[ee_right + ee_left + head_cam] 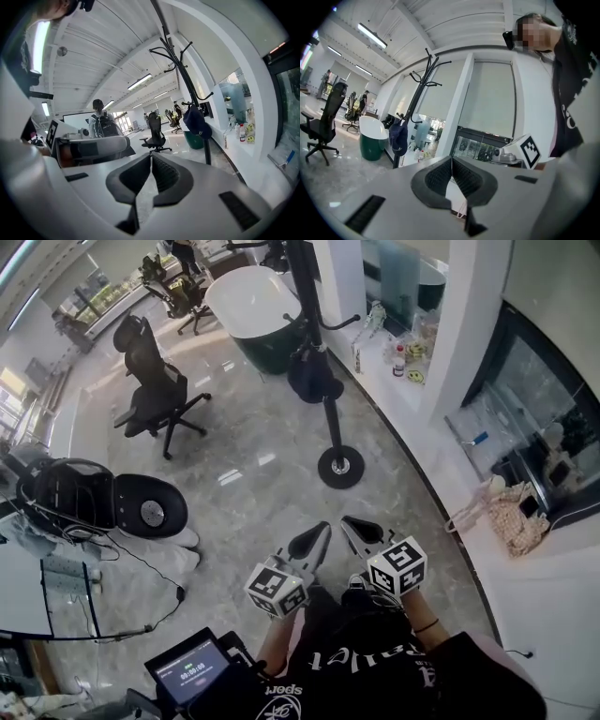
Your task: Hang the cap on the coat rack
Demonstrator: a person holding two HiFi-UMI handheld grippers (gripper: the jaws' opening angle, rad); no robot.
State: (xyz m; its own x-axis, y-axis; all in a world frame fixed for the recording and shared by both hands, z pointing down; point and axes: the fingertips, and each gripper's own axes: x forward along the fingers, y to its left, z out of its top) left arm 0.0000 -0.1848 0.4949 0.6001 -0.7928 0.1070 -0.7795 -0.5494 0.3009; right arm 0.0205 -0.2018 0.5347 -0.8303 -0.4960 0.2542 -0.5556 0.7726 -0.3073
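The dark navy cap hangs on a hook of the black coat rack, whose round base stands on the marble floor. Both grippers are held low near the person's body, well short of the rack. My left gripper is shut with nothing between its jaws, and my right gripper beside it is shut and empty too. The left gripper view shows the cap on the rack beyond my shut left gripper. In the right gripper view the cap hangs beyond my shut right gripper.
A black office chair stands to the rack's left, a white and green tub behind it. A white ledge with small bottles runs along the right. A woven bag lies at right. A black round device sits at left.
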